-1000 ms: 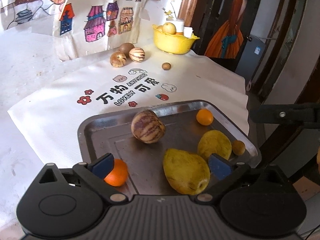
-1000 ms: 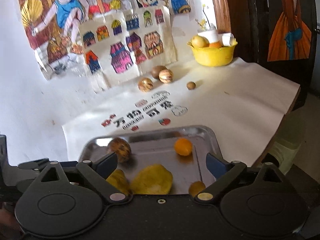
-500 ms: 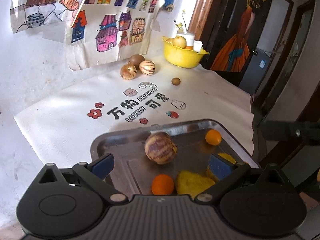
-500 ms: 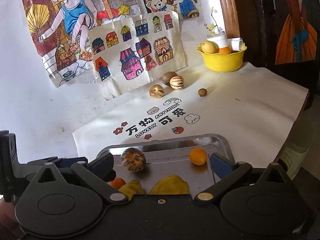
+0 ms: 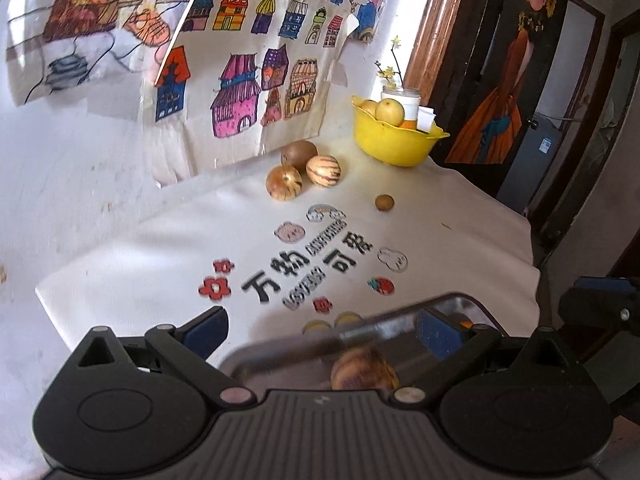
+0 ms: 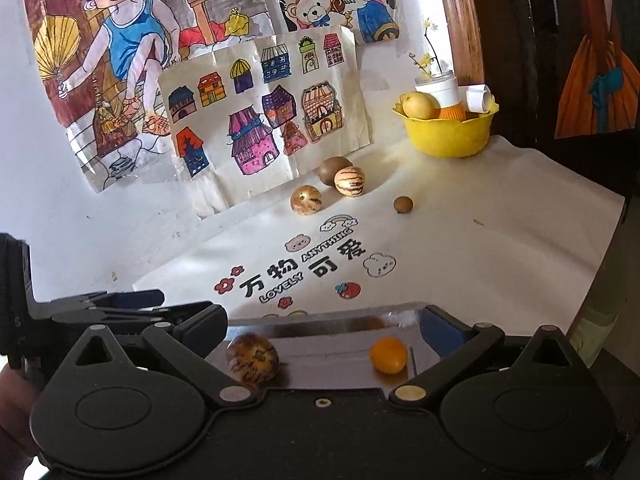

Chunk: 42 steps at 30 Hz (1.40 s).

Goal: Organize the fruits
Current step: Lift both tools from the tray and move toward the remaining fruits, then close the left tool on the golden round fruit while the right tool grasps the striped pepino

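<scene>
**Fruit on the tray, more loose on the printed cloth**

The white cloth (image 6: 480,248) carries black lettering: the Chinese characters "万物可爱", with "LOVELY" and "ANYTHING" in small capitals beside them, ringed by red flowers, a strawberry, a rainbow and little cloud faces. On the wall behind hang children's drawings, one a sheet of coloured houses (image 6: 264,120).

At the near edge of the cloth sits a metal tray (image 6: 344,322). In the right wrist view it holds a round striped melon (image 6: 252,358) at its left and a small orange (image 6: 388,355) at its right, well apart. The left wrist view shows the same tray (image 5: 360,328) blurred, with the melon (image 5: 362,368) half hidden by the gripper body.

Farther back, near the wall, three fruits cluster: a brown kiwi (image 6: 334,169), a pale striped melon (image 6: 349,181) touching it, and a tan striped one (image 6: 306,200) just beside them. A small brown fruit (image 6: 403,204) lies alone to their right. A yellow bowl (image 6: 452,132) in the corner holds a pear and white containers.

The right gripper (image 6: 322,330) has just spread wide, nothing between its jaws. The left gripper (image 5: 320,332) is likewise spread, grasping nothing.
</scene>
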Available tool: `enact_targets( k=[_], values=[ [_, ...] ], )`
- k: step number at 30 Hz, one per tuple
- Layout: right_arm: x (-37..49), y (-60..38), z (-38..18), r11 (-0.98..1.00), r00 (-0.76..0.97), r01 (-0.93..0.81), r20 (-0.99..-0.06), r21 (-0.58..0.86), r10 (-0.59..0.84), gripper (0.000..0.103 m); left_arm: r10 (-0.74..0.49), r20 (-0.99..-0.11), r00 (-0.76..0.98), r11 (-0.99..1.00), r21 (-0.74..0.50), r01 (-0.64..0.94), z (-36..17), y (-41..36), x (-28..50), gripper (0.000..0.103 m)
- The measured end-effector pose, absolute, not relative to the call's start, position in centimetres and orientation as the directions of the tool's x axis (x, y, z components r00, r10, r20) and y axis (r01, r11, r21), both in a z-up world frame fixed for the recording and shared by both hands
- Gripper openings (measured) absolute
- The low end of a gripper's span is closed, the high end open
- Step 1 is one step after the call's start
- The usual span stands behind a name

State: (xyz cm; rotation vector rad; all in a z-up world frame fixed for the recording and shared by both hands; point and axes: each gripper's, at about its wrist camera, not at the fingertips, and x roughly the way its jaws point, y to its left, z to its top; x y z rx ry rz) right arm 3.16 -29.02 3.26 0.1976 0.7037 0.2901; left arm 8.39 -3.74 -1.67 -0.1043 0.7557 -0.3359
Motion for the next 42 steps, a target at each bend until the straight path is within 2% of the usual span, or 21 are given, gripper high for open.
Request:
enact_targets(
  k=[17,35,37,42],
  values=[
    [13.1,-30.0,4.9,0.948,0.724,-0.254,-0.612,0.191,0.318,0.102,-0.305,-0.633,0.712,0.95,-0.15,0.274,-1.1,-5.6,19.2,0.102],
    [26.2,-30.4,-0.4,0.946,0.651,-0.279,-0.692,0.165,0.313,0.102,-0.274,-0.648,0.711,0.952,-0.079,0.295,-6.4,-8.9,31.4,0.102],
    [27.1,-30.5,-1.1,0.946,0.644,-0.278,-0.699,0.164,0.311,0.102,-0.27,-0.647,0.713,0.952,-0.067,0.3,-7.0,-9.2,32.2,0.101],
    [29.7,-30.5,-2.9,0.948,0.627,-0.273,-0.718,0.162,0.303,0.102,-0.265,-0.669,0.694,0.951,-0.063,0.303,-8.7,-9.9,34.1,0.09]
  ],
)
